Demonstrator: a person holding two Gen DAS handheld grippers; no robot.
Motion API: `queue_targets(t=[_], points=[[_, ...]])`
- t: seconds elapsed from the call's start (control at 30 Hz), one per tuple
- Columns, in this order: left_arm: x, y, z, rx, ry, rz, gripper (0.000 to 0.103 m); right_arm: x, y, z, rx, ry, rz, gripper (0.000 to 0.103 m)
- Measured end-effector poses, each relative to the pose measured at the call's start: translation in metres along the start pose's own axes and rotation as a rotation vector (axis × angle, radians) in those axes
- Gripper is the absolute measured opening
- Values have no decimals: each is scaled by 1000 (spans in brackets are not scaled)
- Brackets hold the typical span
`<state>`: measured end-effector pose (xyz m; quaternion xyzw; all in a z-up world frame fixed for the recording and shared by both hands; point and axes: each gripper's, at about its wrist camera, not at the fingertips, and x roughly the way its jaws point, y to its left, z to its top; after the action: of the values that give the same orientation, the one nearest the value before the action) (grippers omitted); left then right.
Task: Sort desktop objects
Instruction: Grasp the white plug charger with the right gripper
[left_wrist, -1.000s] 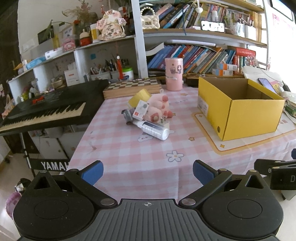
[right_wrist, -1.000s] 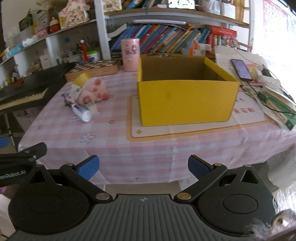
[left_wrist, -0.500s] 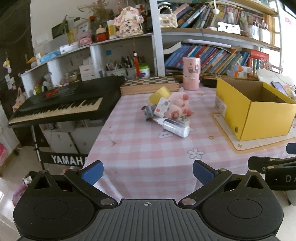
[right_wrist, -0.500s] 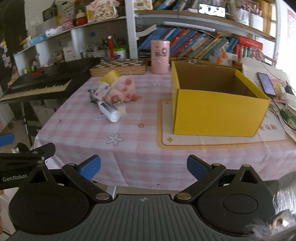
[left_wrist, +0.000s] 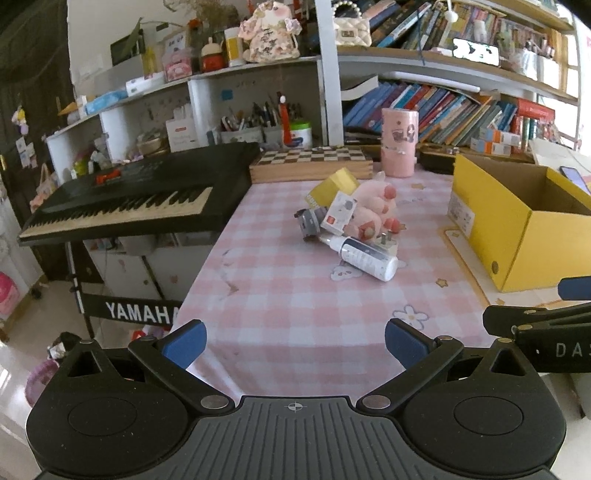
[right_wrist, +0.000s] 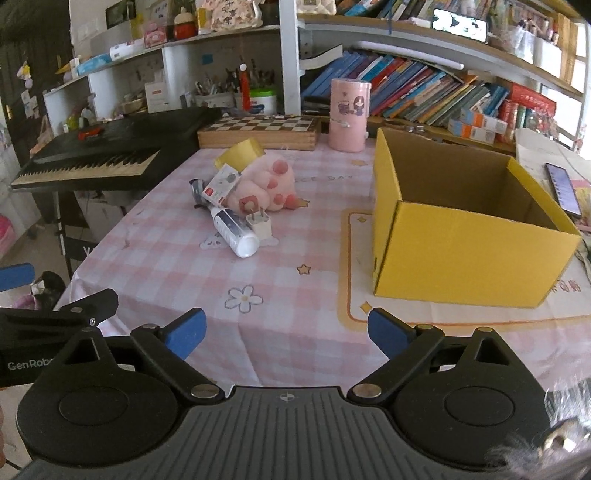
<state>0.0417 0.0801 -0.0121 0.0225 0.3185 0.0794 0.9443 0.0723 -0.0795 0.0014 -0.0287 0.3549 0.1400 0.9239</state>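
right gripper (right_wrist: 284, 332) jaws closing, empty | tablecloth (right_wrist: 280, 295) open | box (right_wrist: 461, 258) right — probably near edge

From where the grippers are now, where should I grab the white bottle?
Grip the white bottle across the middle of its round body, coming down from above with the fingers on either long side. It lies flat, base towards the camera; the charger crowds its right side, so stay nearer the base.

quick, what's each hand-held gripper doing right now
Left hand-held gripper: open, holding nothing.
Right hand-held gripper: open, jaws closing, nothing between them.
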Motion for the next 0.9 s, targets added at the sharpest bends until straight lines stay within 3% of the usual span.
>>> queue_targets(t=[0.37, 0.63, 0.9], points=[[40, 1, 22, -41, 34, 28, 103, 53, -4, 42, -70, 17, 54, 80], [68, -7, 38, -48, 75, 40, 103, 104, -9, 73, -106, 63, 116, 59], [89, -10, 48, -62, 113, 54, 103, 151, -9, 92, -141, 117, 171, 54]])
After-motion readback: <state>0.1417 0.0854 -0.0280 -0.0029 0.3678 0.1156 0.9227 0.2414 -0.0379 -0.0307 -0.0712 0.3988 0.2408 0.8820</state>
